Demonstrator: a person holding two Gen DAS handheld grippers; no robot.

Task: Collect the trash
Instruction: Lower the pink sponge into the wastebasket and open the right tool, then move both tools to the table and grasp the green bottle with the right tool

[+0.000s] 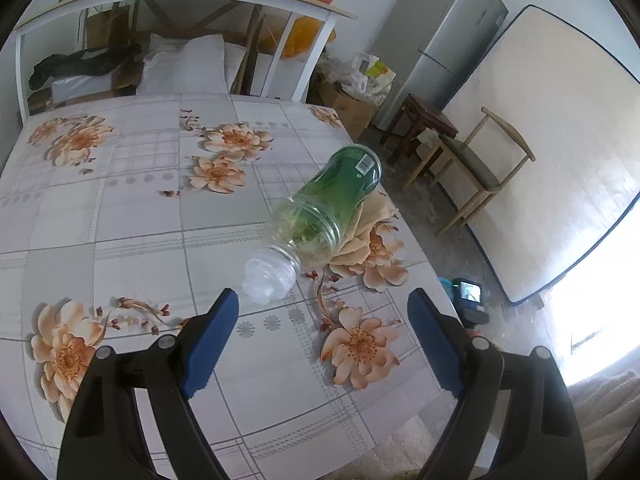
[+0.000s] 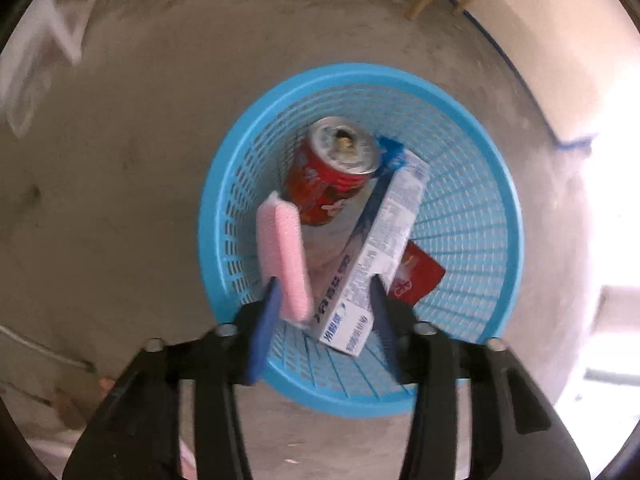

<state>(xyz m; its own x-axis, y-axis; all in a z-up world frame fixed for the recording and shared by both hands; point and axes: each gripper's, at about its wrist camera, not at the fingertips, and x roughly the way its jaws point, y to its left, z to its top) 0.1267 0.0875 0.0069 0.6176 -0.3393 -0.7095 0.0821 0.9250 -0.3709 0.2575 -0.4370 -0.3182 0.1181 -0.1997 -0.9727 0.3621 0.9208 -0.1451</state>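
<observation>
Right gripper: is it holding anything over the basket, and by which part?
Nothing clamped: the right gripper is open above the blue basket; the pink sponge only leans against its left finger, seemingly just released.

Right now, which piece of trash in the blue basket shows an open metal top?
The red drink can: its silver top with the opening faces up. The long white toothpaste box and the pink sponge near the right tongs have none.

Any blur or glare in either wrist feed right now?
Left wrist view: sharp on the bottle, but the lower right burns out white over the floor. Right wrist view: motion-smeared, especially the pink sponge above the blue basket, with washed-out glare at right.
</observation>
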